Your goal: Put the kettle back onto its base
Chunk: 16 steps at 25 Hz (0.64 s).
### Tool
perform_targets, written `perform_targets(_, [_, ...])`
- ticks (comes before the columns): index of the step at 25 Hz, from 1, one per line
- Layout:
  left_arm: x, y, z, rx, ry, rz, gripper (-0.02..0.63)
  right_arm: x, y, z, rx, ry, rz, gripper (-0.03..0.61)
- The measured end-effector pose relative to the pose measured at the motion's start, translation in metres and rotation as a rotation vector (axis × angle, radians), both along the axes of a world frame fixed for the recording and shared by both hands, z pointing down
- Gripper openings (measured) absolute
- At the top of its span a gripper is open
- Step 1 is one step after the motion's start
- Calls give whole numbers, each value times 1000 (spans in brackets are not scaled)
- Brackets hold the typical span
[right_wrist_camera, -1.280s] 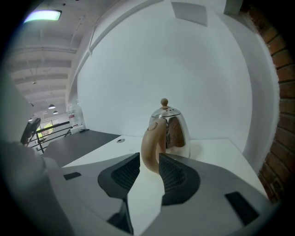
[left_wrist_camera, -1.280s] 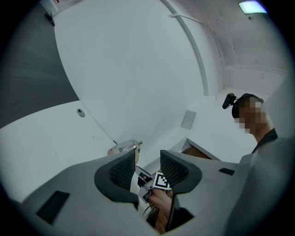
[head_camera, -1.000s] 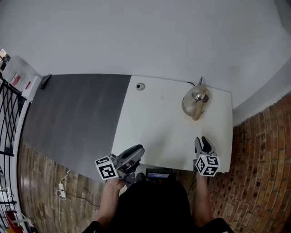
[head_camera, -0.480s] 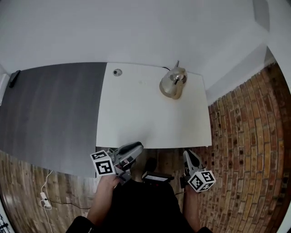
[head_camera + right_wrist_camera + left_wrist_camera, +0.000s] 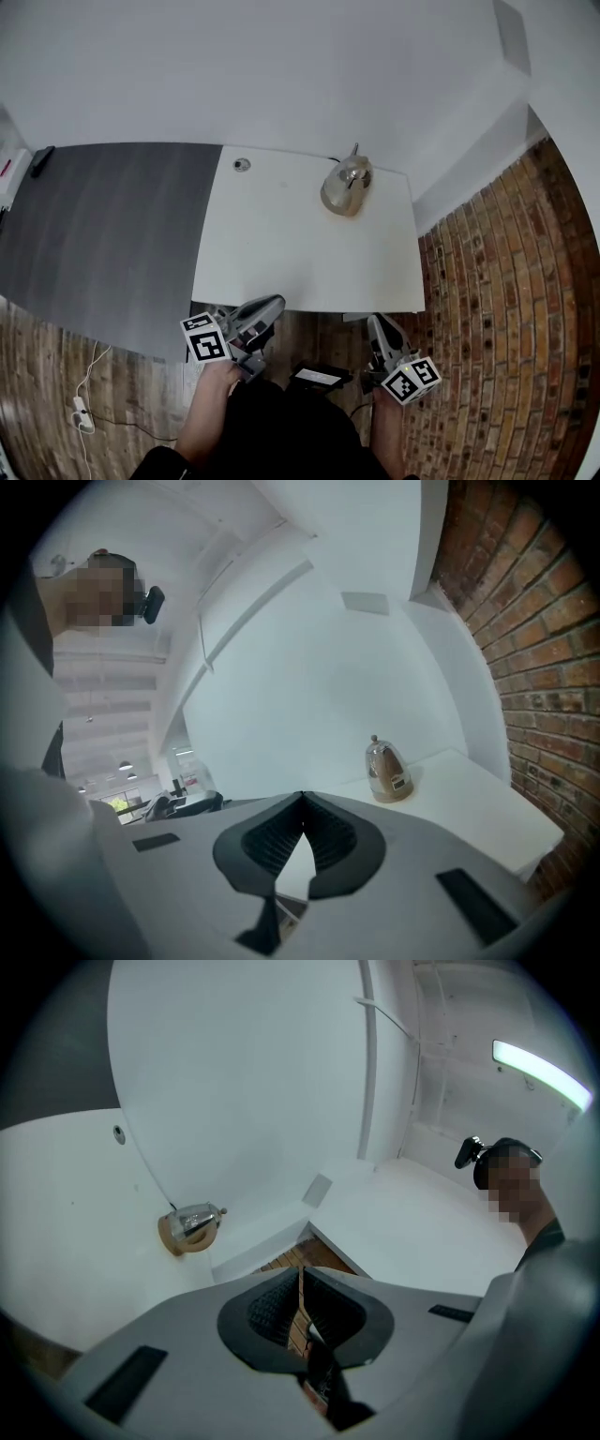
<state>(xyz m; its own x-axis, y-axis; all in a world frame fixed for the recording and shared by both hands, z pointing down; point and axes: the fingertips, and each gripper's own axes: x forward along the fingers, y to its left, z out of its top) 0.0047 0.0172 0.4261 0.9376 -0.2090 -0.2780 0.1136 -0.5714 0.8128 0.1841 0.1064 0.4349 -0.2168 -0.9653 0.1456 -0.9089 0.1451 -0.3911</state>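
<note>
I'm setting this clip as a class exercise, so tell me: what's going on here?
A person holds a two-jaw gripper in each hand. The left gripper and the right gripper are both shut and empty. They are held near the person's body, short of the near edge of the white table. The metal kettle stands upright at the table's far side, seemingly on its tan base. Neither gripper touches it.

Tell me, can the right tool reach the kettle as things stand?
Probably not yet: the right tool is shut and off the near edge of the table, the kettle at its far edge. Nothing stands between them.
</note>
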Motion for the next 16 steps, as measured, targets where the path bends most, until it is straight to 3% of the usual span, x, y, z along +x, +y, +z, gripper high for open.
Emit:
perform_targets(5, [24,40,-6,-11,-7,7,26,22,40,2,54,-178,-8,14])
perform_targets(16, [69,123,2,19,-134,55,26,61,114,23,60,-225,-36,14])
